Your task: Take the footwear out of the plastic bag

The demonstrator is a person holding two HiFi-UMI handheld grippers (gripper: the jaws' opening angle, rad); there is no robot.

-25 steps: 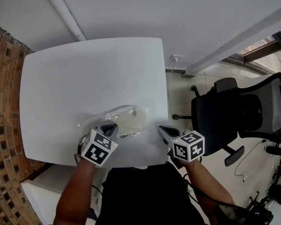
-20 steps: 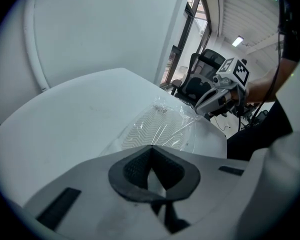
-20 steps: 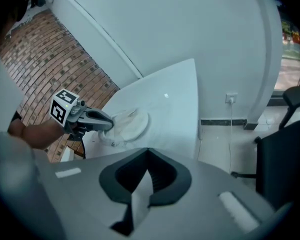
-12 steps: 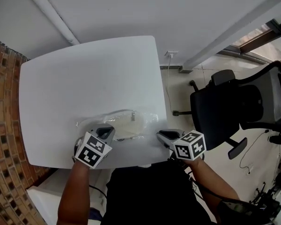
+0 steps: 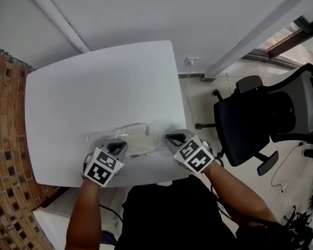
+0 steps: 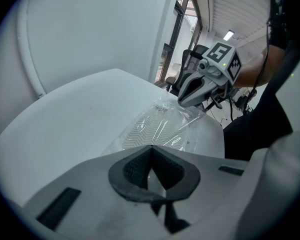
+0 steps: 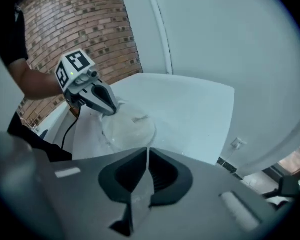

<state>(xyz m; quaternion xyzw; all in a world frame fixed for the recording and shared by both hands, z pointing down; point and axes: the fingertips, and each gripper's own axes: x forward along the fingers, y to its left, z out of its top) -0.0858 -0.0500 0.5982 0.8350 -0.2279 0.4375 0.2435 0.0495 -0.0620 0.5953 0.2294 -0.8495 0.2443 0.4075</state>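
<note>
A clear plastic bag [image 5: 126, 138] lies near the front edge of the white table [image 5: 94, 92], with pale white footwear [image 5: 140, 139] inside it. The zigzag sole of the footwear [image 6: 152, 126] shows through the plastic. My left gripper [image 5: 119, 147] sits at the bag's near left side, its jaws closed on the plastic. My right gripper [image 5: 169, 137] is at the bag's right end, tip right by the crinkled plastic [image 6: 190, 109]. Its jaws are opening, with only a thin slit between them, and I see nothing held there. In the right gripper view the left gripper [image 7: 112, 109] touches the bag [image 7: 127, 129].
A black office chair [image 5: 266, 119] stands on the floor to the right of the table. A brick wall [image 5: 5, 139] runs along the table's left side. A wall socket [image 5: 192, 61] with a cable is behind the table's right edge.
My right gripper has moved left and forward from the table's front right corner to the bag's right end. The bag has settled flatter on the table. The left gripper has barely moved.
</note>
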